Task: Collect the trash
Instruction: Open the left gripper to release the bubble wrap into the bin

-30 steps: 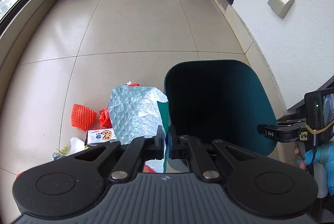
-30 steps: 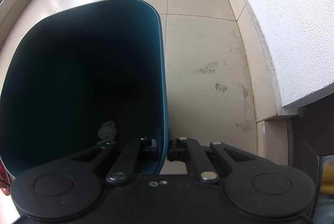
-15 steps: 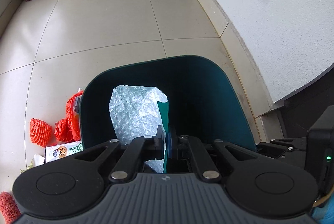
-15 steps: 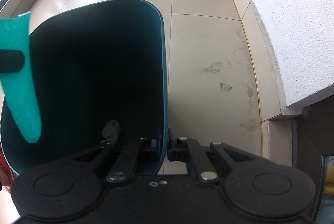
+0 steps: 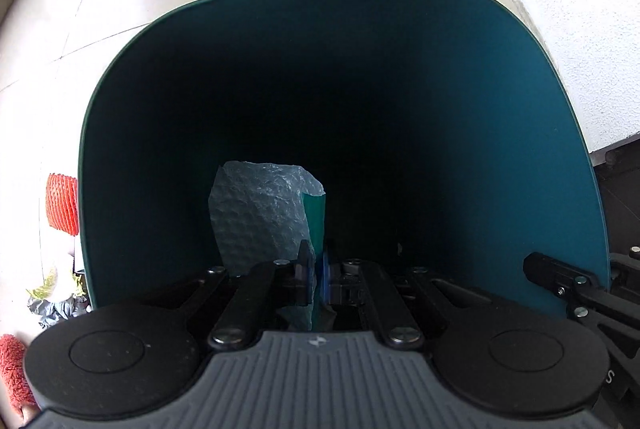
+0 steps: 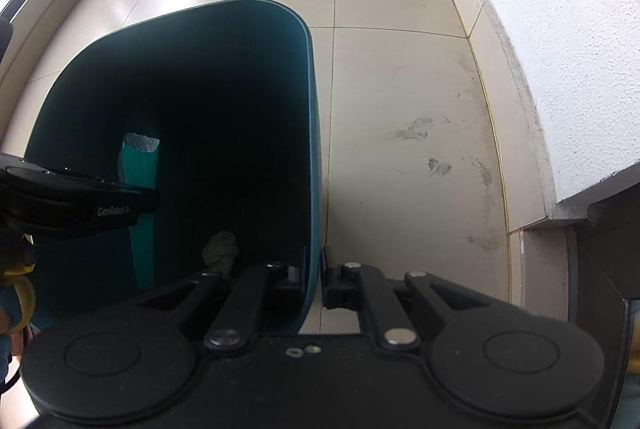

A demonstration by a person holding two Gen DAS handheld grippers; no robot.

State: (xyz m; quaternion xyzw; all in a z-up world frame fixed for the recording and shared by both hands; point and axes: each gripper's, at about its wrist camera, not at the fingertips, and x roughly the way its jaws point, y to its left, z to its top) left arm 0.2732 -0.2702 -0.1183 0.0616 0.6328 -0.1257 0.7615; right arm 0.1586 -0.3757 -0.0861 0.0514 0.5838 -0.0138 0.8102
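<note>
Black left gripper [image 5: 316, 275] has silver screws, ribbed grey housing, blue-padded jaws.

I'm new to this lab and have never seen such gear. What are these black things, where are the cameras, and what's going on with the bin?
Each picture comes from a camera on a hand-held two-finger gripper, looking along its fingers. The left gripper is shut on a bubble mailer, lowered inside the teal bin. The right gripper pinches the bin's wall, steadying it. A crumpled grey scrap lies in the bin. Red foam netting lies on the tiled floor beside it.
</note>
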